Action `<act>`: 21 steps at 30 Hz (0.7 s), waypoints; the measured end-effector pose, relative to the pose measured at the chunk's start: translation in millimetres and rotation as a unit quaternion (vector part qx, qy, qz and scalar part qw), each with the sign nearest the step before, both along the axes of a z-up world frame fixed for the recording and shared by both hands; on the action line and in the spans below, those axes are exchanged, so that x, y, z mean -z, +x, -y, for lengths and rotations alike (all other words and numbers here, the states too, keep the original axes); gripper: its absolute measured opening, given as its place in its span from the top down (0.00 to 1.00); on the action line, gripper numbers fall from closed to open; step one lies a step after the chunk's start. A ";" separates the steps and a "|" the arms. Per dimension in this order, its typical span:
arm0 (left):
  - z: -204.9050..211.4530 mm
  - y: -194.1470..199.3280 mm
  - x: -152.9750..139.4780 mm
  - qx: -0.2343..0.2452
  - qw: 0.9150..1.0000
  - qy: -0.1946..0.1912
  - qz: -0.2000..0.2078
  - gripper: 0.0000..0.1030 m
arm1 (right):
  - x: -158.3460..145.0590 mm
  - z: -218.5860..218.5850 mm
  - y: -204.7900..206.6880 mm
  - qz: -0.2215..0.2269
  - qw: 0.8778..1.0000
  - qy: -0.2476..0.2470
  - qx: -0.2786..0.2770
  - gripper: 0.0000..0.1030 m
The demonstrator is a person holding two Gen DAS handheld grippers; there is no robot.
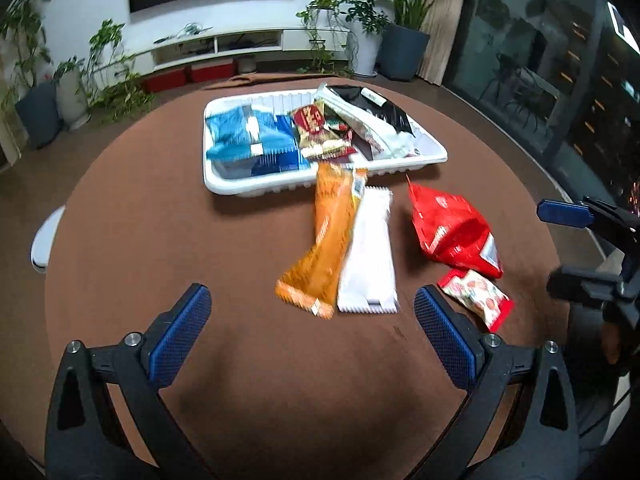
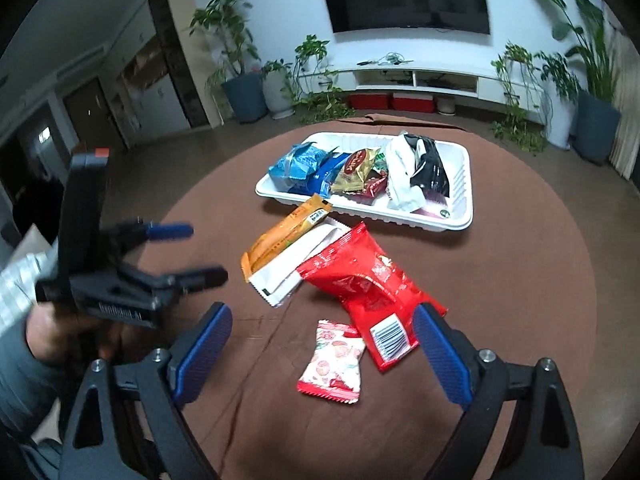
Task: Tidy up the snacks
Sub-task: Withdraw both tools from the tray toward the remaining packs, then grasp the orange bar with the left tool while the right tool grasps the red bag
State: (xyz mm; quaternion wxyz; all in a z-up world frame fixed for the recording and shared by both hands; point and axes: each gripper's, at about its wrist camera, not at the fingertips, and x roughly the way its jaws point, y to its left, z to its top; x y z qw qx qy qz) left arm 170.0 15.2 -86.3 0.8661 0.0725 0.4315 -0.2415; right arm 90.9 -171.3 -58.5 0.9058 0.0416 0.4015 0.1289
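A white tray (image 1: 224,188) (image 2: 460,216) at the table's far side holds blue, gold, white and black snack packets. In front of it lie an orange packet (image 1: 330,236) (image 2: 280,236), a white packet (image 1: 370,256) (image 2: 296,264), a red bag (image 1: 452,228) (image 2: 360,280) and a small strawberry-print packet (image 1: 480,298) (image 2: 334,362). My left gripper (image 1: 312,304) (image 2: 188,252) is open above the table, just short of the orange and white packets' near ends. My right gripper (image 2: 322,320) (image 1: 560,248) is open over the strawberry packet and the red bag's corner, gripping nothing.
The round table has a brown cloth (image 1: 240,380). A white chair back (image 1: 46,236) shows at its left edge. Beyond are potted plants (image 2: 240,80), a low white TV shelf (image 2: 420,80) and a glass wall (image 1: 540,80). A person's hand (image 2: 60,336) holds the left gripper.
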 end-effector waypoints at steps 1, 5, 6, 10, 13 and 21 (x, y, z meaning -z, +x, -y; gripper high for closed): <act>4.8 10.7 -3.5 0.005 1.000 0.007 -0.004 0.00 | 1.3 -0.1 2.6 -0.003 1.000 -0.008 -0.001 0.08; 16.7 34.7 -4.1 0.032 0.999 0.035 -0.008 0.00 | 9.4 0.2 14.8 -0.019 0.999 -0.034 -0.005 0.09; 18.6 38.8 -4.3 0.037 0.999 0.038 -0.008 0.01 | 10.3 -0.6 15.4 -0.020 0.999 -0.038 -0.007 0.09; 27.7 55.8 5.9 0.055 0.997 0.059 -0.018 0.11 | 16.3 -2.0 22.2 -0.026 0.998 -0.050 -0.012 0.12; 31.3 67.0 18.2 0.062 0.995 0.062 -0.036 0.28 | 22.1 -1.6 27.6 -0.032 0.997 -0.062 -0.014 0.14; 45.7 78.3 28.5 0.075 0.994 0.066 -0.054 0.32 | 30.2 4.1 36.9 -0.049 0.997 -0.058 -0.011 0.17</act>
